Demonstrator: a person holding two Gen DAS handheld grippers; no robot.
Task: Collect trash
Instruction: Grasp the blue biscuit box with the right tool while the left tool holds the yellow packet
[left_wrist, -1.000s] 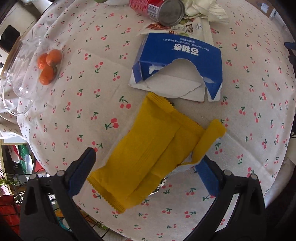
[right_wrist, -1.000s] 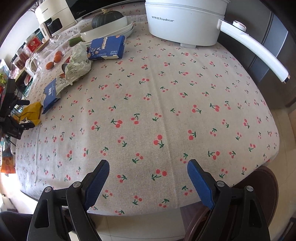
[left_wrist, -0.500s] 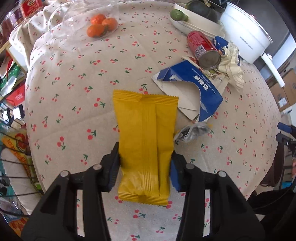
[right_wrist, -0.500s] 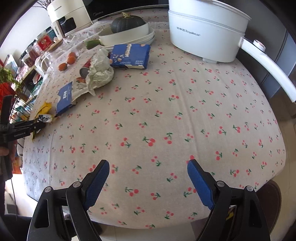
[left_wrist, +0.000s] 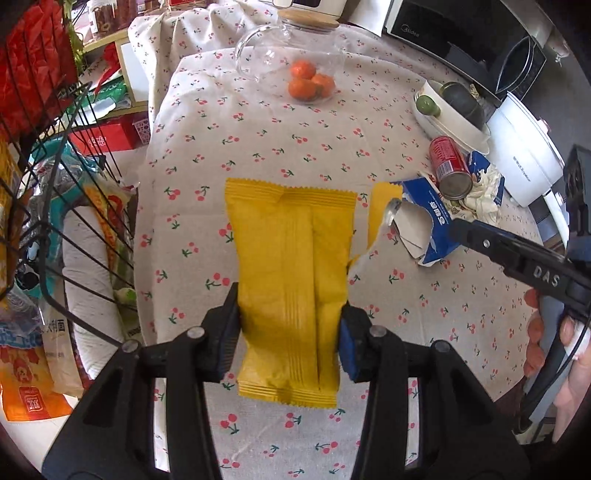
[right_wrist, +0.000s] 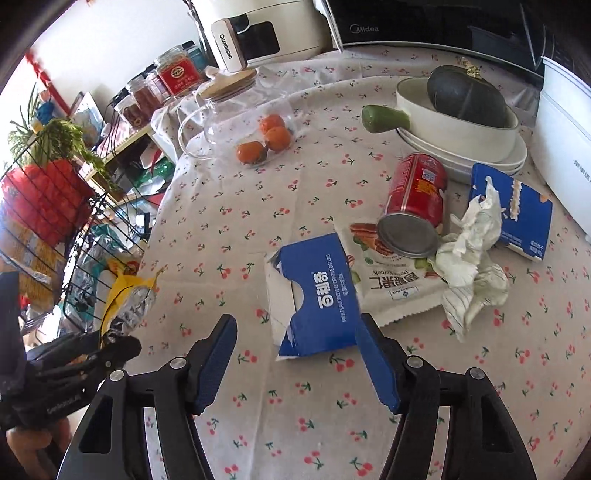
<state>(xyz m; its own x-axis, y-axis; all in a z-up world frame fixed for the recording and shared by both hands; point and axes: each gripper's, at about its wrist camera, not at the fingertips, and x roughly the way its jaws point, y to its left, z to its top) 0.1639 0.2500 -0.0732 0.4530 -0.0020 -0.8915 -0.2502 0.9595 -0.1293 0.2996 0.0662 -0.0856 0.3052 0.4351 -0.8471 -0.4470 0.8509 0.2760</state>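
Note:
My left gripper (left_wrist: 289, 341) is shut on a yellow snack wrapper (left_wrist: 291, 266) and holds it above the cherry-print tablecloth (left_wrist: 229, 155); the wrapper also shows in the right wrist view (right_wrist: 127, 295). My right gripper (right_wrist: 295, 362) is open just short of a torn blue carton (right_wrist: 314, 291), which lies flat between its fingers' line. Behind the carton lie a snack bag (right_wrist: 391, 280), a red can (right_wrist: 415, 206) on its side, a crumpled tissue (right_wrist: 472, 258) and a blue box (right_wrist: 517, 210). The right gripper also shows in the left wrist view (left_wrist: 517, 258).
A glass pitcher (right_wrist: 229, 114) on its side holds three oranges (right_wrist: 266, 140). A white dish with a dark squash (right_wrist: 465, 96) and a white cooker (left_wrist: 524, 155) stand at the back. A wire rack with bags (left_wrist: 48, 206) stands beside the table's left edge.
My left gripper closed on the yellow wrapper and lifted it toward the table's left edge. My right gripper moved across the table up to the torn blue carton.

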